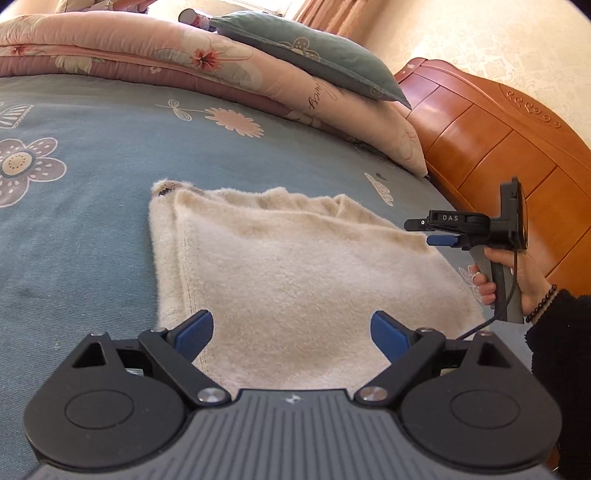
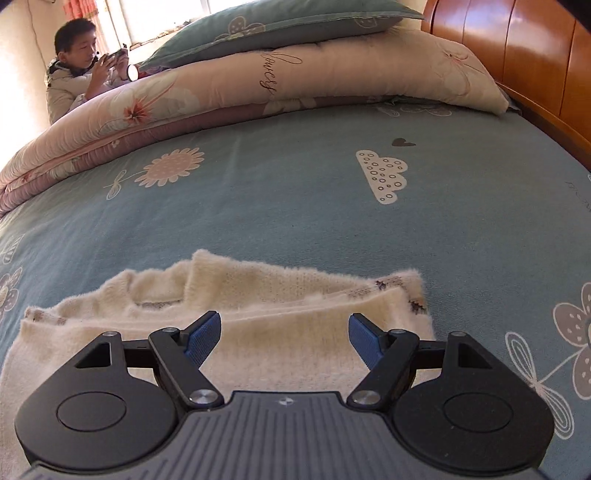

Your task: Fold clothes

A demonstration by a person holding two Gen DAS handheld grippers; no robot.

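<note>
1. Cream fuzzy sweater (image 1: 295, 277) folded into a rough rectangle, flat on the blue-grey flowered bedsheet (image 1: 92, 221) near the bed's front edge.
2. Left gripper (image 1: 291, 332) low over the sweater's near end – jaws spread wide, nothing held.
3. Right gripper (image 2: 284, 338) likewise wide and empty, above the sweater's edge; hand (image 1: 517, 277) on its grip.
4. Behind, a folded pink floral quilt (image 2: 221, 96) with a green pillow (image 2: 280, 26) on top.
5. Orange wooden headboard (image 1: 498, 140) at the side – a seated person (image 2: 79, 70) with a phone beyond the quilt.

bare bedsheet (image 2: 295, 206) around sweater (image 2: 258, 332), stacked quilt (image 2: 221, 96) beyond
</note>
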